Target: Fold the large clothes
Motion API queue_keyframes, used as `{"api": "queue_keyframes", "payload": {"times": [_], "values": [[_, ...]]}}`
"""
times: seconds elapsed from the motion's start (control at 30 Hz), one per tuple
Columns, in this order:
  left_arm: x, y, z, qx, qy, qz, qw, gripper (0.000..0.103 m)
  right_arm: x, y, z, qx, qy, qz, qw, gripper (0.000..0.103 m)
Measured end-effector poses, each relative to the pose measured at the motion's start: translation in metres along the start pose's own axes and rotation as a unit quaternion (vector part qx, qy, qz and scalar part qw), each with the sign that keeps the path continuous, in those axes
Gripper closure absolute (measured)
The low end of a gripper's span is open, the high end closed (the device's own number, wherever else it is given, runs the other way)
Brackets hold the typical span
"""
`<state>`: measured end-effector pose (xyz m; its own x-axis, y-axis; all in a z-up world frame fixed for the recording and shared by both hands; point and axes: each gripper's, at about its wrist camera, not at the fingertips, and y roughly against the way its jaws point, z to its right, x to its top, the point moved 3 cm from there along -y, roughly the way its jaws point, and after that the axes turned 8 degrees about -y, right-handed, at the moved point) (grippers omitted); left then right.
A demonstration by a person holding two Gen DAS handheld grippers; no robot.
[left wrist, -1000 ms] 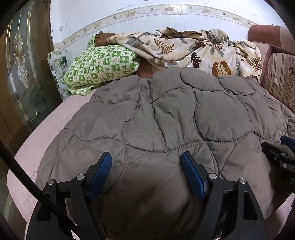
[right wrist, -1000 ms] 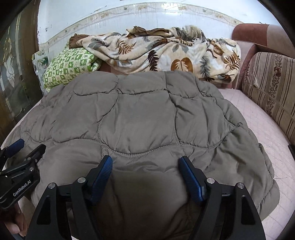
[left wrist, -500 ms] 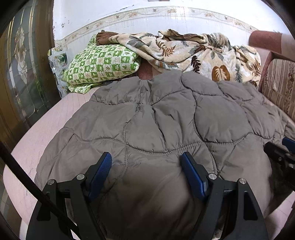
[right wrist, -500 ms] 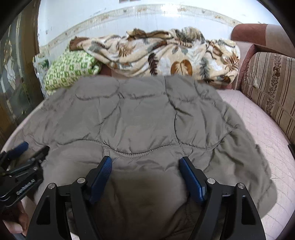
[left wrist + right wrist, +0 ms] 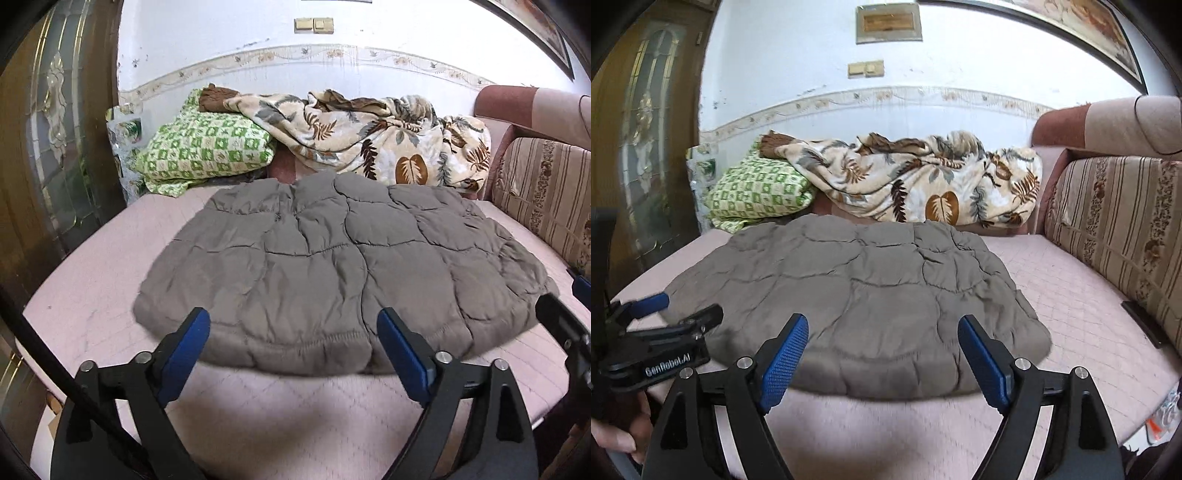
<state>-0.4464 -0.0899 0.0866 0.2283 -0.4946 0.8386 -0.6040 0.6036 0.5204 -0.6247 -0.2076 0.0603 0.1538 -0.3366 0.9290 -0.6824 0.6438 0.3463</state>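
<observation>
Both cameras sit low at the near edge of the bed (image 5: pixel 92 258), each looking forward and slightly down between its own tool's fingers toward the far wall. The left wrist view stands a little further left; the right tool (image 5: pixel 576 314) pokes in at its right edge (and the left tool (image 5: pixel 665 317) in the other's left). Both share the grey quilted jacket (image 5: pixel 332 266) close ahead and the leaf-print blanket (image 5: pixel 916 184) behind.
</observation>
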Motion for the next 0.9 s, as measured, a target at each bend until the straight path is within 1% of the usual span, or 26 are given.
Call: {"api": "queue_keyframes", "payload": {"times": [0.03, 0.17, 0.23, 0.33, 0.37, 0.43, 0.53, 0.57, 0.63, 0.67, 0.73, 0.9], "values": [[-0.001, 0.006, 0.000, 0.004, -0.003, 0.000, 1.0000, 0.008, -0.001, 0.003, 0.000, -0.001, 0.002, 0.002, 1.000, 0.016], [-0.006, 0.020, 0.001, 0.011, -0.028, -0.015, 0.9994, 0.007, -0.008, 0.019, 0.003, 0.000, -0.009, 0.005, 1.000, 0.015], [-0.010, 0.027, 0.000, 0.014, -0.036, -0.014, 0.9991, 0.007, -0.011, 0.020, 0.003, 0.001, -0.009, -0.001, 1.000, 0.015], [-0.011, 0.032, -0.001, 0.034, -0.061, -0.021, 0.9974, 0.007, -0.015, 0.019, 0.001, 0.004, -0.004, -0.006, 1.000, 0.015], [-0.012, 0.034, 0.000, 0.033, -0.065, -0.020, 0.9971, 0.007, -0.016, 0.018, 0.000, 0.004, -0.003, -0.007, 1.000, 0.015], [-0.012, 0.038, 0.000, 0.023, -0.062, -0.016, 0.9977, 0.007, -0.016, 0.019, -0.001, 0.005, 0.000, -0.004, 1.000, 0.015], [-0.010, 0.041, 0.003, 0.024, -0.072, -0.012, 0.9970, 0.007, -0.017, 0.020, -0.003, 0.005, 0.003, -0.002, 1.000, 0.015], [-0.010, 0.042, 0.004, 0.030, -0.077, -0.013, 0.9965, 0.007, -0.018, 0.020, -0.003, 0.006, 0.003, -0.001, 1.000, 0.015], [-0.009, 0.043, 0.003, 0.058, -0.081, -0.016, 0.9949, 0.007, -0.017, 0.020, -0.003, 0.007, 0.005, -0.002, 1.000, 0.015], [-0.009, 0.044, 0.003, 0.066, -0.083, -0.014, 0.9943, 0.007, -0.018, 0.020, -0.004, 0.007, 0.005, -0.001, 1.000, 0.015], [-0.009, 0.046, 0.004, 0.066, -0.083, -0.009, 0.9943, 0.007, -0.018, 0.019, -0.004, 0.008, 0.004, -0.003, 1.000, 0.015], [-0.010, 0.044, 0.005, 0.068, -0.087, -0.015, 0.9938, 0.007, -0.019, 0.016, -0.004, 0.008, 0.002, -0.009, 1.000, 0.015]]}}
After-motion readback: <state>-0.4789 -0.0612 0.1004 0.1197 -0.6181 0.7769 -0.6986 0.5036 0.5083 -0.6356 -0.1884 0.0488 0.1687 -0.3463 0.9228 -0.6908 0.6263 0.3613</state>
